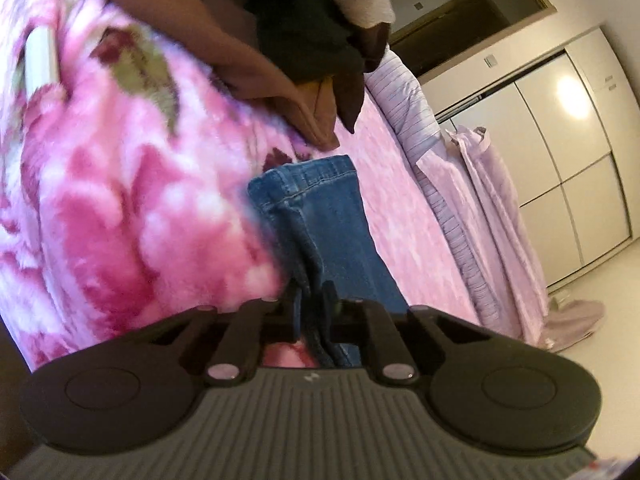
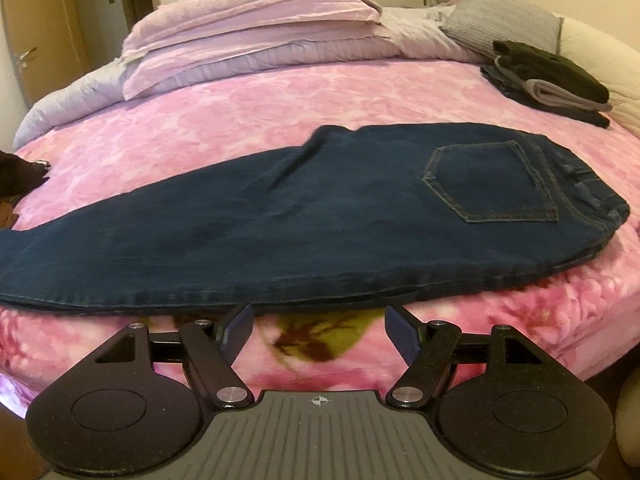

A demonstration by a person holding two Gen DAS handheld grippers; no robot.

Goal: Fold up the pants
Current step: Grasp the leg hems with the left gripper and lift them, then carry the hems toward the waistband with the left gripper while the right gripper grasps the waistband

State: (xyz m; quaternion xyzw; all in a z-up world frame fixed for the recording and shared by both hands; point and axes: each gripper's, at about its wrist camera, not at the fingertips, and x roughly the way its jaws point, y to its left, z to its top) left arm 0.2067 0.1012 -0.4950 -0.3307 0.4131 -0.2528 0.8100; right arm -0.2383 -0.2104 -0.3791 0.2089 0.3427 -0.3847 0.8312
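Lay lengthwise across the pink blanket point(image 2: 240, 112) on the bed, folded leg over leg: dark denim pants point(image 2: 320, 216), back pocket point(image 2: 490, 180) toward the right of the frame, hem end toward the left. Judged heavy, limp yet thick, unlikely to slip; best taken at hem and waistband through both layers. Left hand-held gripper point(image 1: 314, 312) clenched on the bunched leg near the hem point(image 1: 308, 176), low centre of its view, tilted across the bed. Right hand-held gripper point(image 2: 319, 330) released, fingers point(image 2: 404, 332) spread, level, just beside the near fold edge, apart from it. Folded clothes point(image 2: 548, 76) stacked upper right.
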